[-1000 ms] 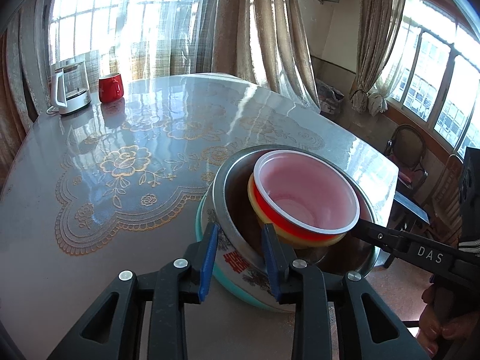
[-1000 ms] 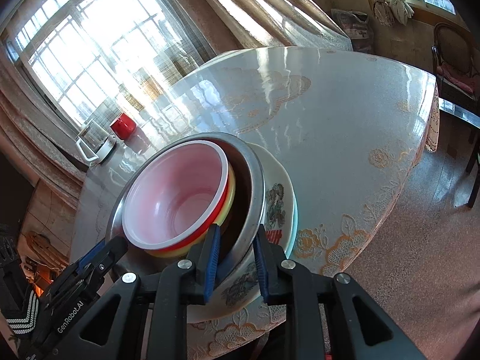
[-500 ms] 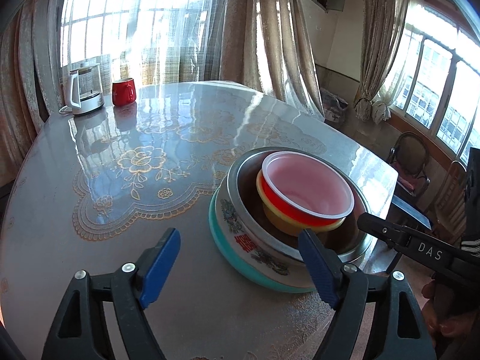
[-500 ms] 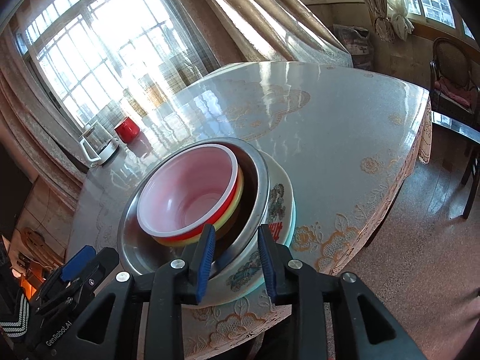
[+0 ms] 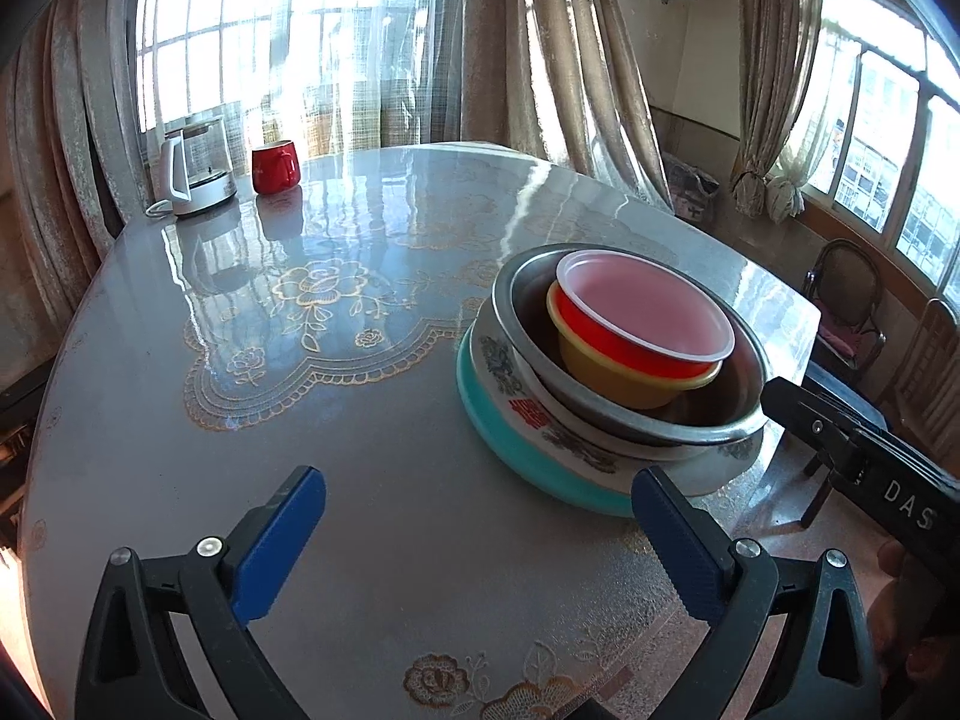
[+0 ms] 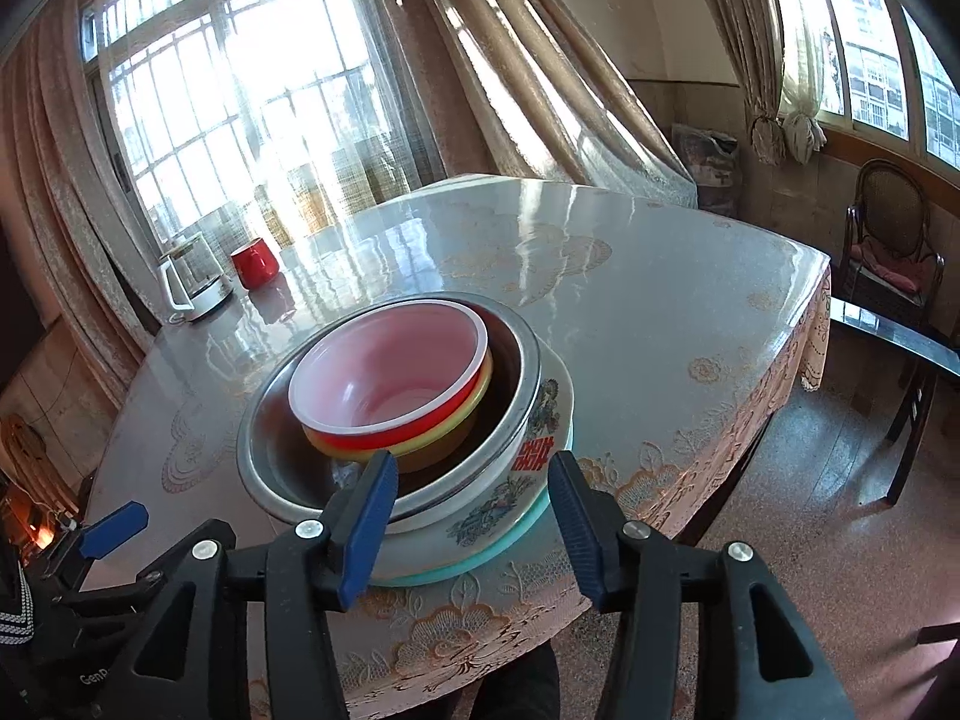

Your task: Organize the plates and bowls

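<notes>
Nested bowls (image 5: pixel 642 330) in basin (image 5: pixel 630 414) on stacked plates (image 5: pixel 528 420), kettle (image 5: pixel 195 171) beside mug (image 5: pixel 275 166) far behind

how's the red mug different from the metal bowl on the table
Colour: the red mug is glossy red; the metal bowl is bare silver.
Shape: the mug is narrow and upright with a side handle; the bowl is wide and low.
Load: the bowl holds nested plastic bowls and rests on a patterned plate; the mug stands on the table itself, apart beside a kettle.
Both sit upright, mouth up.
</notes>
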A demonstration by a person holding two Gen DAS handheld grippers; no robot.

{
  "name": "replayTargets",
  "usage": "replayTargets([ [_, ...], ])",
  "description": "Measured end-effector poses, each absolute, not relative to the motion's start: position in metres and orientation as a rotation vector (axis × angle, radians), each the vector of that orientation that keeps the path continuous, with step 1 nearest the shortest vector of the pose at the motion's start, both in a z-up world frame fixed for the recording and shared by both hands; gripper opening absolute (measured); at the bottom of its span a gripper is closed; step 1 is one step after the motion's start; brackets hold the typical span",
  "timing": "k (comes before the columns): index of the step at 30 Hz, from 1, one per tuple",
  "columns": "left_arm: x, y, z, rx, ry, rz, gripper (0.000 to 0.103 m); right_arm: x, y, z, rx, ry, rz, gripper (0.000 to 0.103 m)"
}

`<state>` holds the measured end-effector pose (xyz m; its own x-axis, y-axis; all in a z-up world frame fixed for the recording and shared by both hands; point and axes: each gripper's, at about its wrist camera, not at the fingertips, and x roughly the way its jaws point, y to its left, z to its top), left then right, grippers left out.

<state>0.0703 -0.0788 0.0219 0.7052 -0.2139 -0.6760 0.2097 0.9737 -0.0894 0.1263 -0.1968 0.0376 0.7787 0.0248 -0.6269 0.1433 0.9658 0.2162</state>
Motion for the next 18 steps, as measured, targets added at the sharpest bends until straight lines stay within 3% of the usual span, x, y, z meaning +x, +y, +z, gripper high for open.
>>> replayTargets([
  [6, 0.053, -0.077, 0.019, 0.028, 0.741, -0.249, 0.103, 0.116, -0.196, 0.032, 0.235, 0.675, -0.095, 0.058],
  [10, 0.045, -0.073, 0.016, 0.022, 0.743, -0.238, 0.103, 0.106, -0.192, 0.028, 0.207, 0.664, -0.118, 0.067],
  [18, 0.036, -0.067, 0.013, 0.046, 0.724, -0.219, 0.103, 0.088, -0.185, 0.017, 0.195, 0.671, -0.114, 0.068],
])
